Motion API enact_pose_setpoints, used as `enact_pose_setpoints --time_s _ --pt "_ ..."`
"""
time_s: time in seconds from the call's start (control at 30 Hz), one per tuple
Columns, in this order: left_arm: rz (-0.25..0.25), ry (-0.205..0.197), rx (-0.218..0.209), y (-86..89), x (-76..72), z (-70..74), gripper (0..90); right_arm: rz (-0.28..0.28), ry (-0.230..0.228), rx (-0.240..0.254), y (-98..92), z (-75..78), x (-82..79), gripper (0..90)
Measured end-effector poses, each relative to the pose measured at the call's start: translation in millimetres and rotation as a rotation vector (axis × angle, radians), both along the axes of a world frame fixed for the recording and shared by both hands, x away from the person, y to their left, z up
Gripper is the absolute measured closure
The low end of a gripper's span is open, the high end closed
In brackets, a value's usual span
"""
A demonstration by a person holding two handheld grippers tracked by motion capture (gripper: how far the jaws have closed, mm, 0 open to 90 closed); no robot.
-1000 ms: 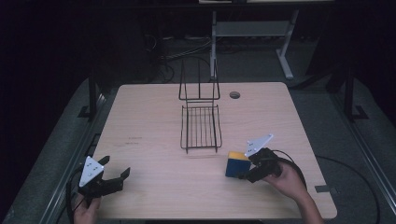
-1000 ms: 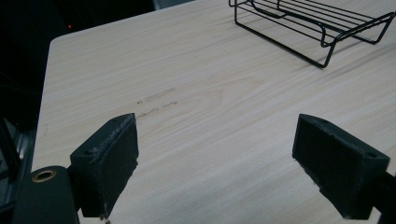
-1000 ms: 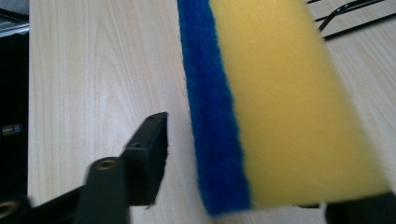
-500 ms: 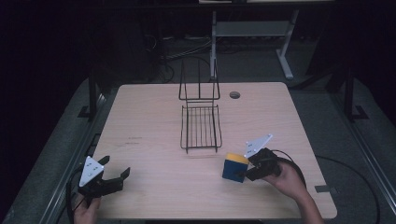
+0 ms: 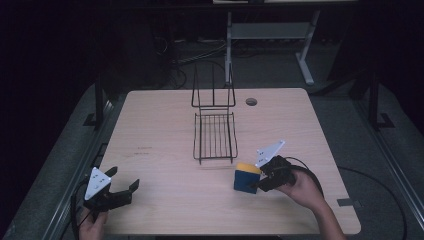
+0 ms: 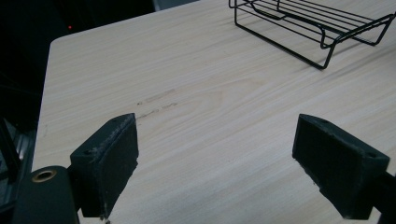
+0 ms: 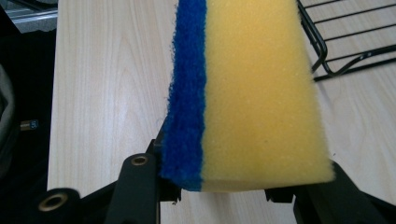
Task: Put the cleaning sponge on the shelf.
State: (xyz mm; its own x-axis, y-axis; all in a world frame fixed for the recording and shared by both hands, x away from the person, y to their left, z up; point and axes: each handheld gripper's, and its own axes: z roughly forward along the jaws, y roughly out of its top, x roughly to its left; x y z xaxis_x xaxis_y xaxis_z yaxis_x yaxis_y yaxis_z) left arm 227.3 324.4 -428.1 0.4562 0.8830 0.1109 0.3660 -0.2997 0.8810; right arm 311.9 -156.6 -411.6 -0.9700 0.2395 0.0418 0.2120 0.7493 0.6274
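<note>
Left gripper [image 5: 120, 189] parked at the table's [image 5: 165, 125] near-left corner, jaws spread wide, nothing between them; same spot as a second ago. Wire dish rack [image 5: 215, 131] sits mid-table, empty, untouched. Right gripper [image 5: 256, 184]: jaws have just been closing and now clamp the yellow-and-blue sponge [image 5: 245, 177]; the right gripper view shows it [image 7: 247, 93] squeezed between the pads, blue scrub layer on one side. Sponge sits just in front of the rack's near-right corner, slightly nearer the person than a second ago. Grasp looks done, so the likely next step is lift and carry to the rack.
</note>
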Motion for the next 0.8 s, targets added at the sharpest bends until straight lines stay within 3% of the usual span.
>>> enact_pose_setpoints --time_s 0.47,0.8 --pt "-0.001 0.003 0.003 0.0 0.0 0.1 13.9 0.024 -0.018 0.005 10.3 13.1 4.9 56.7" --pt "-0.001 0.003 0.002 0.4 0.1 0.0 13.9 0.034 -0.021 -0.011 14.4 13.2 5.8 56.7"
